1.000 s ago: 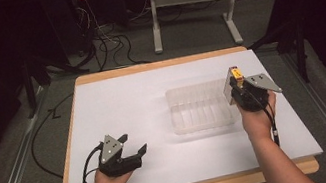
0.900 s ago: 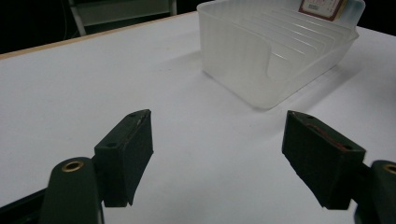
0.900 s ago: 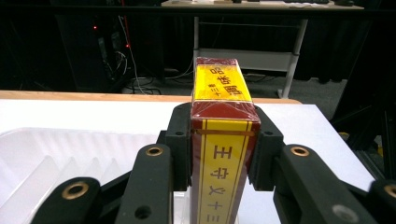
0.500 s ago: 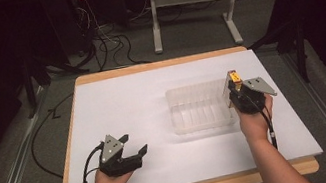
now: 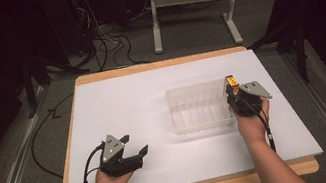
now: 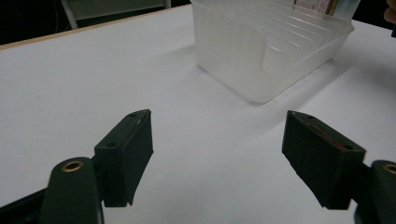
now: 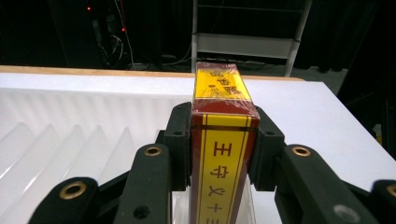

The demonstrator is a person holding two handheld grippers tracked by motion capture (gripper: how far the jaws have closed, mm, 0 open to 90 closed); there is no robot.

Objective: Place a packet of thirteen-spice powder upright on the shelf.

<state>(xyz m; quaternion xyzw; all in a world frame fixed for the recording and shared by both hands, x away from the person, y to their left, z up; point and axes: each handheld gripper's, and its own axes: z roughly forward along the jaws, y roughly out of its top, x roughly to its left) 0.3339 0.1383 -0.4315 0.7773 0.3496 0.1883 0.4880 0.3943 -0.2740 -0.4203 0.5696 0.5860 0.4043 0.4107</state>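
A clear plastic tray [image 5: 199,107] with ribbed dividers lies on the white sheet, right of centre. My right gripper [image 5: 235,94] is at the tray's right end, shut on a narrow yellow and dark red box [image 7: 223,135] with printed characters; the box [image 5: 231,82] stands up between the jaws. In the right gripper view the tray's slots [image 7: 70,135] lie just left of the box. My left gripper [image 5: 135,146] rests low at the front left, jaws wide open with nothing between them. From the left gripper view the tray [image 6: 266,51] sits ahead and to the right.
The white sheet [image 5: 117,104] covers a wooden table top [image 5: 161,64]. Cables [image 5: 107,45] and a white metal frame [image 5: 190,0] stand on the dark floor beyond the far edge. A black cable [image 5: 43,143] trails off the table's left side.
The right gripper with the box has shifted slightly. The left gripper has stayed where it was, open.
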